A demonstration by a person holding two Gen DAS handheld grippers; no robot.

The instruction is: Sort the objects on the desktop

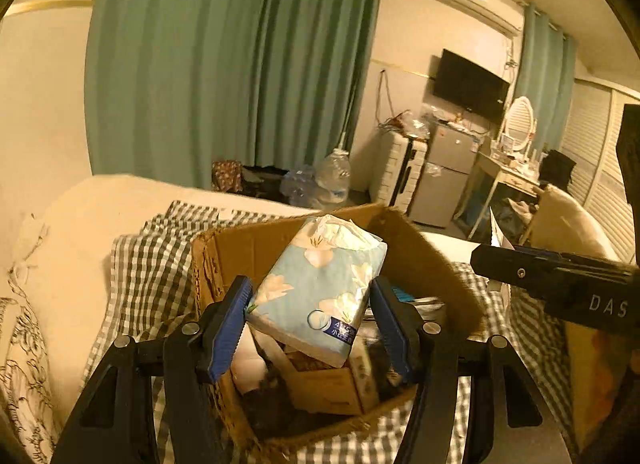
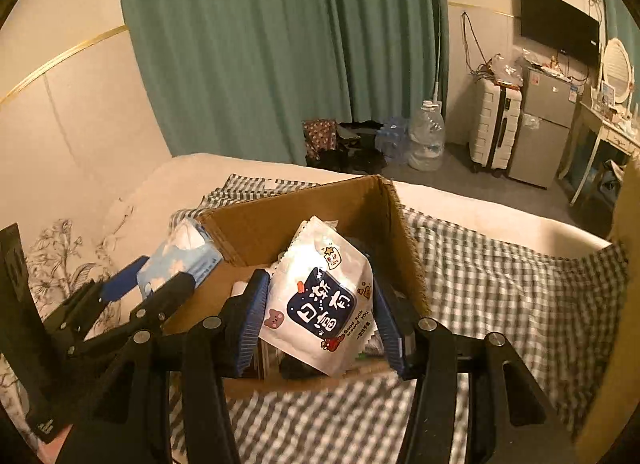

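Left gripper (image 1: 310, 328): your jaws clamp the tissue pack (image 1: 320, 284).
Right gripper (image 2: 320, 324): grips the snack bag (image 2: 320, 296).
Cardboard box (image 2: 280, 219): twelve o'clock.

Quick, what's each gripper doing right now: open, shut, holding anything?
Left gripper: shut on the blue floral tissue pack, over the cardboard box.
Right gripper: shut on the white snack bag, over the same box.

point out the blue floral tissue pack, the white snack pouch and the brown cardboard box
blue floral tissue pack (image 1: 316, 284), left wrist view, top face
white snack pouch (image 2: 320, 304), right wrist view, dark label
brown cardboard box (image 2: 340, 207), right wrist view, inner back wall
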